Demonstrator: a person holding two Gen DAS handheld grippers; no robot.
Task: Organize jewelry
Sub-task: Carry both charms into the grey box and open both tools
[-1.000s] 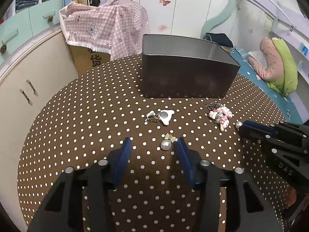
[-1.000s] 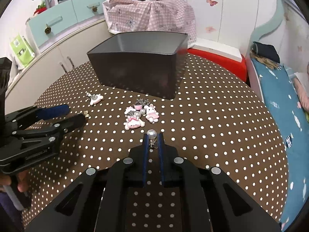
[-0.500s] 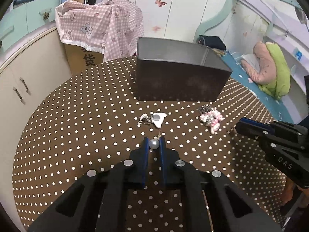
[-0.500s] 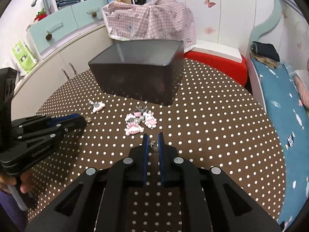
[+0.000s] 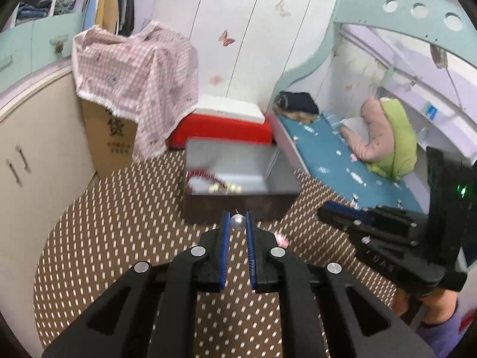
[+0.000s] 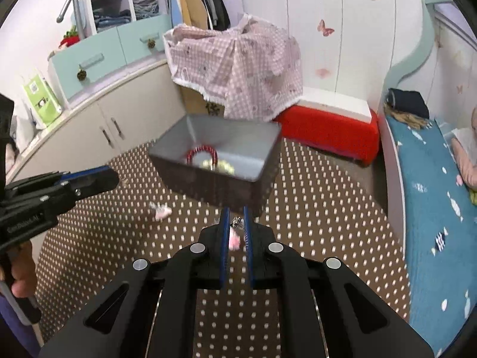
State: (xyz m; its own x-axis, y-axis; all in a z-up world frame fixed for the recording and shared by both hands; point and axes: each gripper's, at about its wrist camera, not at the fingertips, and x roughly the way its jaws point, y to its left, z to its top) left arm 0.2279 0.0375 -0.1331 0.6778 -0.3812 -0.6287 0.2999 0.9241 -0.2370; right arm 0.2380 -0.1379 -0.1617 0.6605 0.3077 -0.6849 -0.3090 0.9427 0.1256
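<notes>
My left gripper is shut on a pearl earring and holds it lifted above the table, just short of the dark metal box. My right gripper is shut on a second pearl earring; only its small metal clasp shows between the pads. It is also lifted, near the box. Inside the box lie a red bead bracelet and a yellowish bead piece. Pink charms lie on the table. The frames are motion-blurred.
The round table has a brown polka-dot cloth. The right gripper body shows at the right of the left wrist view; the left gripper shows at the left of the right wrist view. A bed, red bench and cabinets surround the table.
The left gripper closed on the pearl earring a second ago. Both grippers have since lifted with their earrings and moved toward the box, whose inside now shows.
</notes>
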